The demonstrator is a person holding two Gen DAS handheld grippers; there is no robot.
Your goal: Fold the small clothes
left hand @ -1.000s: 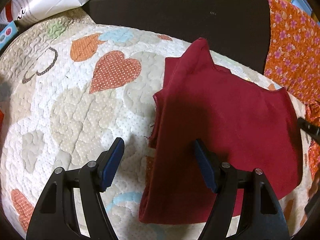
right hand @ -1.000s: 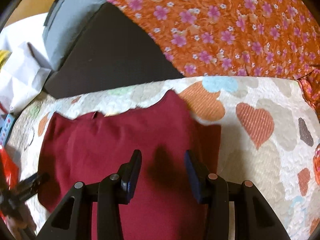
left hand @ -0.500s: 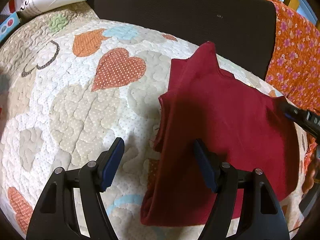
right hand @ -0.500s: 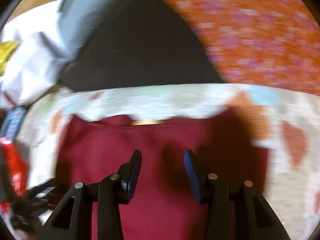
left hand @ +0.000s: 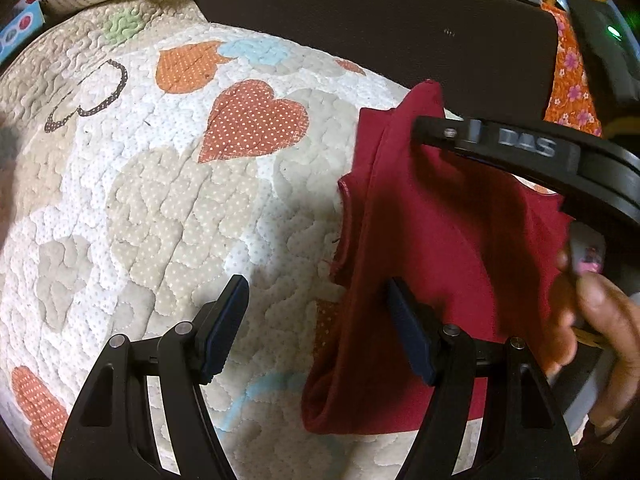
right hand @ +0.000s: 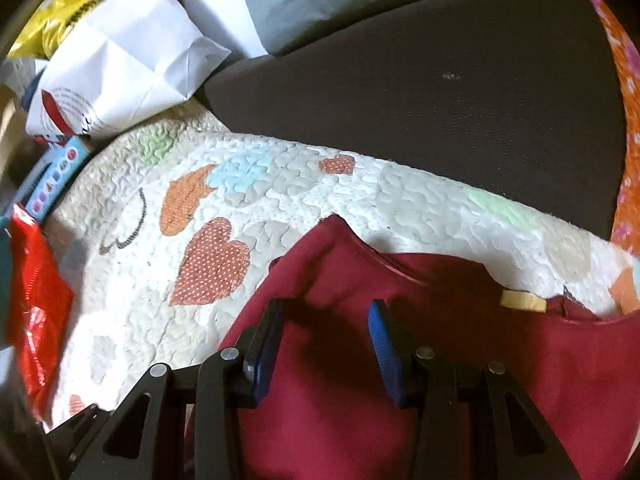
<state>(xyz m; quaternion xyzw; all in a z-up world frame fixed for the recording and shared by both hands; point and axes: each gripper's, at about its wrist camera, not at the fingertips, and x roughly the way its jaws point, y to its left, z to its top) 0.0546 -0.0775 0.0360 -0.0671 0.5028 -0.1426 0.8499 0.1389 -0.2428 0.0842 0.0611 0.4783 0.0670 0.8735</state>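
Observation:
A dark red garment (left hand: pixel 432 280) lies partly folded on a quilted heart-patterned cover (left hand: pixel 160 200). My left gripper (left hand: pixel 316 336) is open and empty, its right finger over the garment's left edge. My right gripper (right hand: pixel 326 344) is open and empty, hovering over the garment (right hand: pixel 440 380) near its upper left corner. In the left wrist view the right gripper's black frame (left hand: pixel 528 152) and the hand holding it (left hand: pixel 600 340) reach in over the garment from the right. A small tan label (right hand: pixel 522 301) shows at the garment's neckline.
A dark brown cushion (right hand: pixel 440 80) lies behind the quilt. An orange floral cloth (left hand: pixel 572 92) is at the right. A white paper bag (right hand: pixel 132 52), a red packet (right hand: pixel 32 300) and a blue box (right hand: pixel 52 184) sit at the left edge.
My right gripper has swung left across the garment toward its upper left corner. It now reaches well into the left wrist view. My left gripper has barely moved.

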